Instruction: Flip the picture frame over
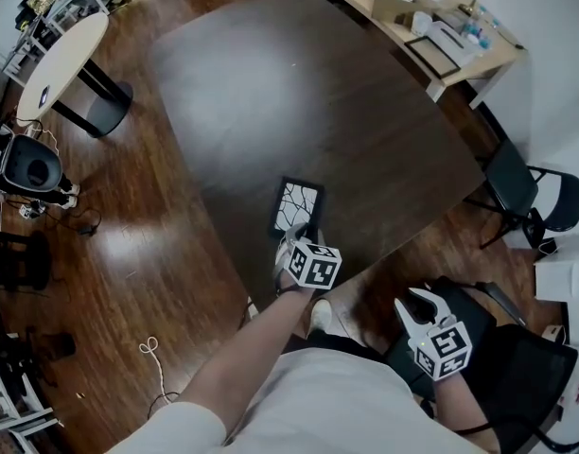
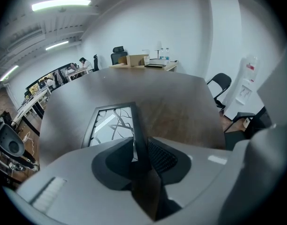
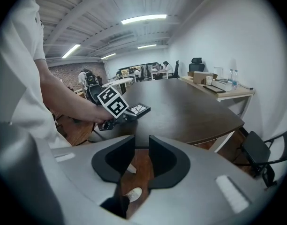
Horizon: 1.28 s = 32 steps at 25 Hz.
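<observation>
The picture frame [image 1: 298, 205] is black-rimmed, with a white picture of dark branching lines facing up. It lies near the front edge of the dark table [image 1: 299, 93]. My left gripper [image 1: 294, 238] is shut on the frame's near edge. In the left gripper view the frame [image 2: 111, 125] runs forward from the jaws, and its right rim is pinched in my left gripper [image 2: 139, 146]. My right gripper [image 1: 420, 303] hangs off the table by the person's lap. It is open and holds nothing, with only floor showing between its pads [image 3: 138, 156]. The right gripper view also shows the frame [image 3: 138, 109].
A light wooden desk [image 1: 479, 69] at the back right carries boxes, a bottle and another dark frame [image 1: 434, 56]. Black chairs [image 1: 531, 192] stand right of the table. An oval table [image 1: 62, 50] is at the far left. The dark table's front edge runs just behind my left gripper.
</observation>
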Each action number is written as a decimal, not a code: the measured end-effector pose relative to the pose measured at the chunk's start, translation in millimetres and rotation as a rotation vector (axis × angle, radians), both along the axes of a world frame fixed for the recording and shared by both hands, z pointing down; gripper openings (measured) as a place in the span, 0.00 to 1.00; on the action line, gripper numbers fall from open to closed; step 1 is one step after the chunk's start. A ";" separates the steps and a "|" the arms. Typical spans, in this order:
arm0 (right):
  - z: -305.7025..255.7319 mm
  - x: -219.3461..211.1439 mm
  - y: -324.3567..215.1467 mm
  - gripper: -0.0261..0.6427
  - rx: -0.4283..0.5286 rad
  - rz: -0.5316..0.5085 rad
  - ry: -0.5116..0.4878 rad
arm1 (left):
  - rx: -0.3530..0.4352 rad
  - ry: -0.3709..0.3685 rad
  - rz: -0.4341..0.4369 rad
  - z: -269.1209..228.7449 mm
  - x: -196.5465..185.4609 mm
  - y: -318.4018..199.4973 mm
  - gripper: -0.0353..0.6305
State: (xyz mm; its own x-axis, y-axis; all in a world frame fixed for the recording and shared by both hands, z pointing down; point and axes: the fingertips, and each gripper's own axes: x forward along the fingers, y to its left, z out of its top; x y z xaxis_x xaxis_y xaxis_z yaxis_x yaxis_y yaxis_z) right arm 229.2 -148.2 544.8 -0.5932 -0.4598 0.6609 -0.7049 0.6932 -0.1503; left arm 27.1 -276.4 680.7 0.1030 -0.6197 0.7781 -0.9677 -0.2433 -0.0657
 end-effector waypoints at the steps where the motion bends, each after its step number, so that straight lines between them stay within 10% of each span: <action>1: -0.1 -1.0 -1.5 0.18 -0.001 -0.005 0.001 | -0.003 -0.002 -0.006 0.0 -0.1 -0.2 0.19; 12: 0.6 -11.3 -11.7 0.18 -0.010 -0.020 -0.001 | -0.038 0.095 -0.098 -0.7 -1.1 -1.0 0.15; 19: 0.1 -22.9 -17.7 0.18 -0.002 -0.015 -0.006 | -0.020 0.301 -0.064 -29.7 2.9 1.0 0.15; 32: -11.0 -86.7 -18.5 0.18 0.016 -0.016 0.003 | -0.007 0.999 -0.124 -94.7 -12.9 2.9 0.15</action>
State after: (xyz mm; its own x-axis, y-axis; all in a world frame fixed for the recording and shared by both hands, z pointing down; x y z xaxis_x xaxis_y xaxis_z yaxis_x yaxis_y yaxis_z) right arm 142.5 -166.7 533.8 -0.5982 -0.4608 0.6556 -0.6943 0.7065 -0.1370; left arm 14.3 -273.5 586.0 0.6454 -0.6662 0.3737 -0.5972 -0.1349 0.7907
